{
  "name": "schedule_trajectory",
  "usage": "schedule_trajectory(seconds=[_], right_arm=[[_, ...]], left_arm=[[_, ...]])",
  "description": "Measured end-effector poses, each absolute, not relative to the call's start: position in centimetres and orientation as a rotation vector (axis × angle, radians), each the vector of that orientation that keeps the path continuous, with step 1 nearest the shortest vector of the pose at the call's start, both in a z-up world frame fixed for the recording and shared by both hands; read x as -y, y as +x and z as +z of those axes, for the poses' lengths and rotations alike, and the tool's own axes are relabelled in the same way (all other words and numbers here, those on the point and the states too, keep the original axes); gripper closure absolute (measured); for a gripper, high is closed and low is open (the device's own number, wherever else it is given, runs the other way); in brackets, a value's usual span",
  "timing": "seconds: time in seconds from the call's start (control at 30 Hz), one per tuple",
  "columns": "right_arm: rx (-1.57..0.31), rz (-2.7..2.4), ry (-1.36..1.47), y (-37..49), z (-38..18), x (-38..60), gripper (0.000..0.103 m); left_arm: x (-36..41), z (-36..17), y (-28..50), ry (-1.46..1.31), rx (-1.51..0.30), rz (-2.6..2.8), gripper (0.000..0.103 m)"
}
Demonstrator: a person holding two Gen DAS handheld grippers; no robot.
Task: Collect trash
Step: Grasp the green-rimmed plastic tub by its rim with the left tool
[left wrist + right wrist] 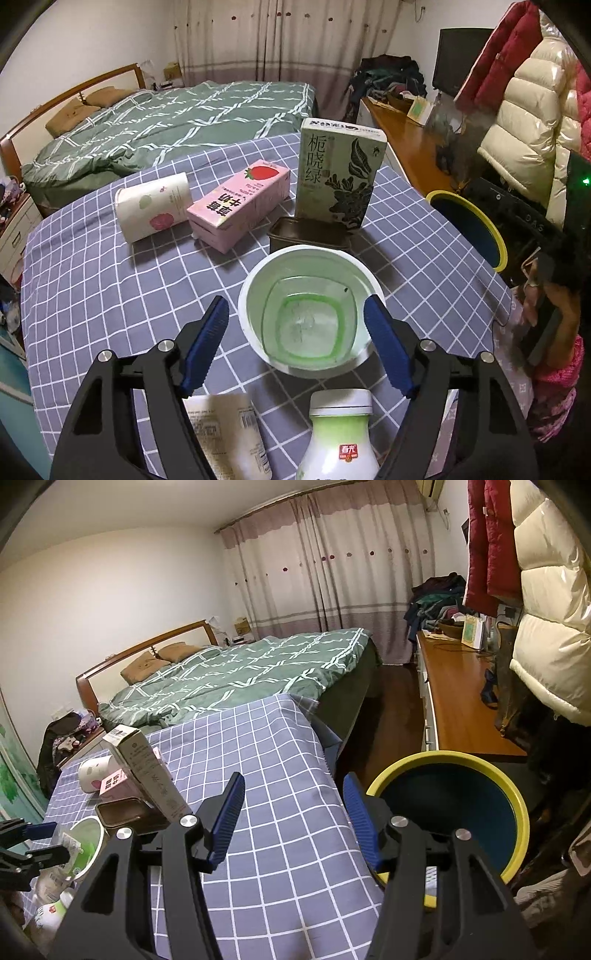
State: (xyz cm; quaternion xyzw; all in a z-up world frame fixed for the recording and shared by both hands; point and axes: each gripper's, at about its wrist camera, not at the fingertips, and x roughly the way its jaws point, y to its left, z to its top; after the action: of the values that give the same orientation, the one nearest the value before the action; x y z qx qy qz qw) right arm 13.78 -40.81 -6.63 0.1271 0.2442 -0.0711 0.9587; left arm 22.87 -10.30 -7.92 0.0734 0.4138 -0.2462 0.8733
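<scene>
Gaping jaws on both grippers, left gripper [297,325] hiding part of the white bottle [340,439].

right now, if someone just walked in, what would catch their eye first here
Probably the white bowl, open-side up on the checked tablecloth, framed by the open left hand-held gripper. Behind it stands the tall green tea carton, with a pink strawberry milk carton lying beside. Right of the table, the yellow-rimmed bin gapes beneath the open right hand-held gripper.

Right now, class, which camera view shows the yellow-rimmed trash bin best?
The right wrist view: the trash bin shows nearly its whole rim and dark inside, beside the table. The left wrist view catches only part of it past the table's edge.
</scene>
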Motion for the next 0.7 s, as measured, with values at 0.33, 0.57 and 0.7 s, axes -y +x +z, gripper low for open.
schedule_trajectory(seconds=[0.33,0.57,0.7], right_arm=[[-0.509,-0.132,0.254,14.0,-6.7,40.6,0.050],[-0.511,-0.126,0.254,14.0,-6.8,40.4,0.050],[-0.499,-0.130,0.261,13.8,-6.7,40.5,0.050]], left_arm=[[11.0,-8.1,23.2,0.191,-0.881,-0.536,0.052],[11.9,-8.0,22.7,0.233,-0.876,-0.533,0.054],[11.8,-6.5,22.5,0.234,-0.849,-0.517,0.054]])
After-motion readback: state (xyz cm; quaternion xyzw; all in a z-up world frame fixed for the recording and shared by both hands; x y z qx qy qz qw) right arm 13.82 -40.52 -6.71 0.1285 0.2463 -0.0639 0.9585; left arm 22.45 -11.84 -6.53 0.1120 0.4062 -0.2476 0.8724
